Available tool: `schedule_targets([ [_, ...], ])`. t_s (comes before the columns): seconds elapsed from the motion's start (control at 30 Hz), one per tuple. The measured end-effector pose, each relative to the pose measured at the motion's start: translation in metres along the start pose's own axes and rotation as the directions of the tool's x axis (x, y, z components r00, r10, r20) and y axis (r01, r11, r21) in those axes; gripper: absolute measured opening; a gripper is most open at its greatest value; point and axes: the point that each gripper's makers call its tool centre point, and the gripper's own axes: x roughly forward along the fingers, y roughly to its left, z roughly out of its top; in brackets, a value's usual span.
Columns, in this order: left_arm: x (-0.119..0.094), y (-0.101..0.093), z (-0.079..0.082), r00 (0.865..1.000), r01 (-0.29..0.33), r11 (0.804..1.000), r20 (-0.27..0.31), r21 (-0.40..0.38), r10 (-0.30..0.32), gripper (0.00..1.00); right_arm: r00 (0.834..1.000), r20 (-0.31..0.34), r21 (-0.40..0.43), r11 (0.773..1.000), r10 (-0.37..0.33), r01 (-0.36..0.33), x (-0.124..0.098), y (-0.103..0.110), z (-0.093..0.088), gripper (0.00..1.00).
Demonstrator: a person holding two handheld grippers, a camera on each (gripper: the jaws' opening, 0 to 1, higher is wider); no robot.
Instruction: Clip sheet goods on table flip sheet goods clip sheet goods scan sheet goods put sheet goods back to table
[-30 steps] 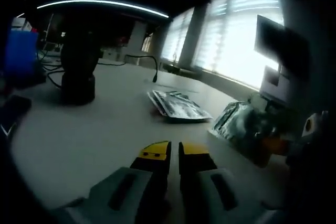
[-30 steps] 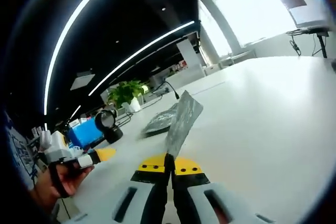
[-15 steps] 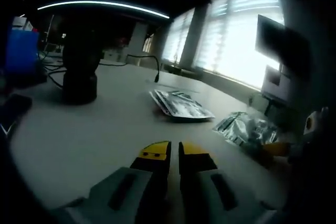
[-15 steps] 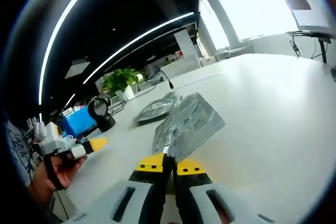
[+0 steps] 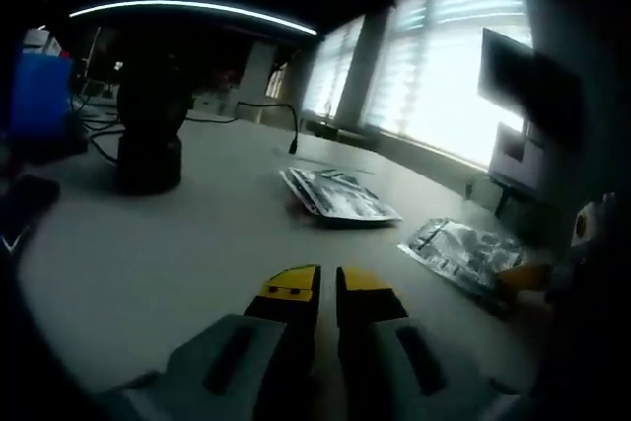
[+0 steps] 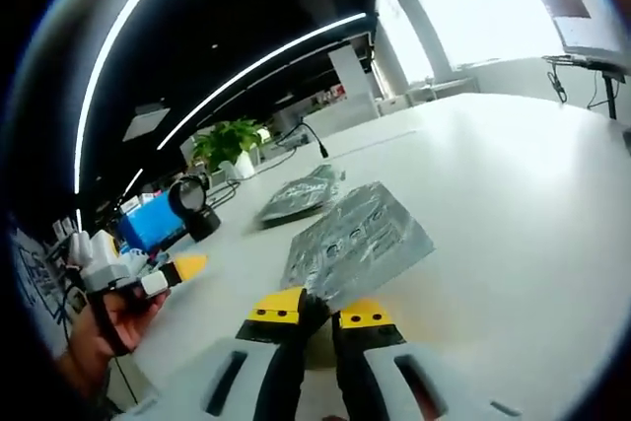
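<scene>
Silver sheet pack [image 6: 357,240] flat on the desk [image 6: 513,194], near edge just at the right claw [image 6: 320,311] — jaws slightly parted, grip on it uncertain. Thin, floppy, slick foil by the look — best pinched at an edge. Left claw [image 5: 326,288] nearly closed, empty.

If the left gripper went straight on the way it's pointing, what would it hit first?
Likely nothing soon: ahead of the left gripper lies bare table. The stack of sheet goods sits farther along, slightly right of its line, though depth is unclear.
</scene>
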Motion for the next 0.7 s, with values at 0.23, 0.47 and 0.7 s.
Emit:
schedule_targets([
  [0.23, -0.001, 0.001, -0.001, 1.0, -0.004, 1.0, -0.004, 0.016, 0.004, 0.0, 0.998, -0.047, 0.038, 0.998, 0.048, -0.046, -0.004, 0.01, -0.005, 0.13],
  [0.47, 0.0, -0.001, -0.003, 1.0, 0.002, 1.0, -0.011, 0.025, -0.002, 0.0, 0.989, -0.11, 0.133, 0.988, 0.097, -0.082, -0.013, 0.016, -0.006, 0.17],
  [0.7, -0.001, -0.001, -0.002, 1.0, 0.002, 1.0, -0.006, 0.021, -0.002, 0.0, 0.986, -0.128, 0.188, 0.978, 0.11, -0.085, -0.017, 0.014, 0.0, 0.22],
])
